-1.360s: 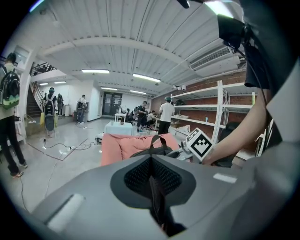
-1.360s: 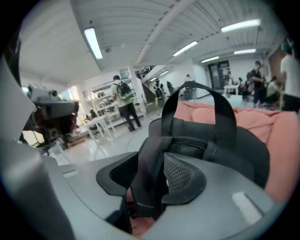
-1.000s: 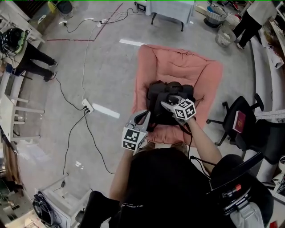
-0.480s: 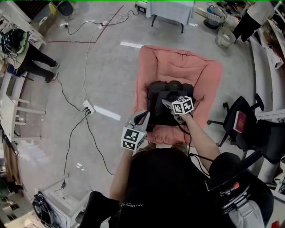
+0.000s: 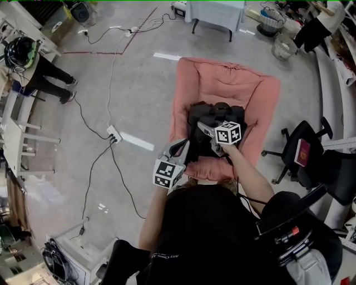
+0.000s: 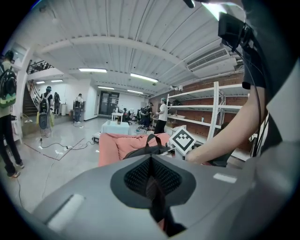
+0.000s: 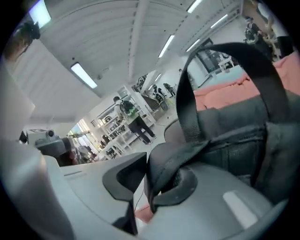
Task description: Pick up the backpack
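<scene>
A black backpack (image 5: 208,118) lies on a pink cushion (image 5: 233,83) on the floor. My right gripper (image 5: 206,129) is at the bag's near top edge, and its jaws are closing. In the right gripper view a black webbing strap (image 7: 187,112) of the backpack (image 7: 234,136) is folded between the jaws, pinched there by my right gripper (image 7: 150,183). My left gripper (image 5: 181,146) hovers just left of the bag over the cushion's edge, touching nothing. In the left gripper view my left gripper (image 6: 151,180) is shut and empty, with the backpack (image 6: 145,151) ahead of it.
A black office chair (image 5: 303,150) stands to the right of the cushion. A power strip (image 5: 114,133) with trailing cables lies on the floor at the left. A person (image 5: 44,72) stands at the far left, and a covered table (image 5: 214,11) is at the back.
My right gripper has shifted a little left along the bag's top and rolled, and its jaws have closed in on the strap. The left gripper has stayed put.
</scene>
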### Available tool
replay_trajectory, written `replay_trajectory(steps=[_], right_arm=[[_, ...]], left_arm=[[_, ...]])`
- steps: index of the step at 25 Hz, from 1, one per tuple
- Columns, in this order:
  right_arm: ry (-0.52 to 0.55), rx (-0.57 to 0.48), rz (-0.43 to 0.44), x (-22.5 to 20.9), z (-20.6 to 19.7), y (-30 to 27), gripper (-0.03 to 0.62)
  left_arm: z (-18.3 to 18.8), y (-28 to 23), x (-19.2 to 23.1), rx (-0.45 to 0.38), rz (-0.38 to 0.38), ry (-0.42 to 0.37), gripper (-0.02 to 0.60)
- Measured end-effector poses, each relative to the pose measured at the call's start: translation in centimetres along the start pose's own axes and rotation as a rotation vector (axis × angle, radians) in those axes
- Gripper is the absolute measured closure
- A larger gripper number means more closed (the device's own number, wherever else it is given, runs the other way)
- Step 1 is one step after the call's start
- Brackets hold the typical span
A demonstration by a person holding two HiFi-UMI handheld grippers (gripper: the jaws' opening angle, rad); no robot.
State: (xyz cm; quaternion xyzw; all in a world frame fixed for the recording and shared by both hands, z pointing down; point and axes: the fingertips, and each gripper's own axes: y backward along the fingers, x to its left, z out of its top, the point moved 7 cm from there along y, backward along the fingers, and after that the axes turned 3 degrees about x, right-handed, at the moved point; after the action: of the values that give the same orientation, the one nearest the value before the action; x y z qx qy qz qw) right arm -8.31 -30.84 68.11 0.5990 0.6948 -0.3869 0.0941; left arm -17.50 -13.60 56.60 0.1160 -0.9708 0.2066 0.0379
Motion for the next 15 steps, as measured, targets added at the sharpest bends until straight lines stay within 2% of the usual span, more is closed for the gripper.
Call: replay_trajectory(steps=[2,3,5,7,9,11,15], right_arm=[[-0.005,0.002,0.022,0.9,-0.3,1.3,0.516],[-0.009,0.008,0.036,1.4,-0.5,2.1,0.514],[-0.023,0.019,0.072,2.7,-1.2,3.8,0.511],[-0.032,0.028,0.101,3.9,-2.1,5.4,0.502],[-0.024,0.040,0.117,4.8,-2.8,6.3,0.501],[0.001,0.077,0.124,5.4,-3.1,6.6,0.500],[0.057,0.161,0.128,6.1,-2.9,6.8,0.491]], left_arm=[[-0.6,-0.4,0.6,0.017,-0.049,0.045,0.580],[-1.0,-0.8,0.8,0.031,-0.096,0.078,0.580],[-2.1,-2.3,0.8,0.068,-0.215,0.125,0.578],[-4.2,-4.5,0.1,0.135,-0.355,0.138,0.573],[-6.6,-6.6,-1.1,0.216,-0.513,0.146,0.476],[-8.0,-7.9,-2.3,0.243,-0.624,0.169,0.436],[-8.6,-9.7,-3.3,0.200,-0.686,0.230,0.411]])
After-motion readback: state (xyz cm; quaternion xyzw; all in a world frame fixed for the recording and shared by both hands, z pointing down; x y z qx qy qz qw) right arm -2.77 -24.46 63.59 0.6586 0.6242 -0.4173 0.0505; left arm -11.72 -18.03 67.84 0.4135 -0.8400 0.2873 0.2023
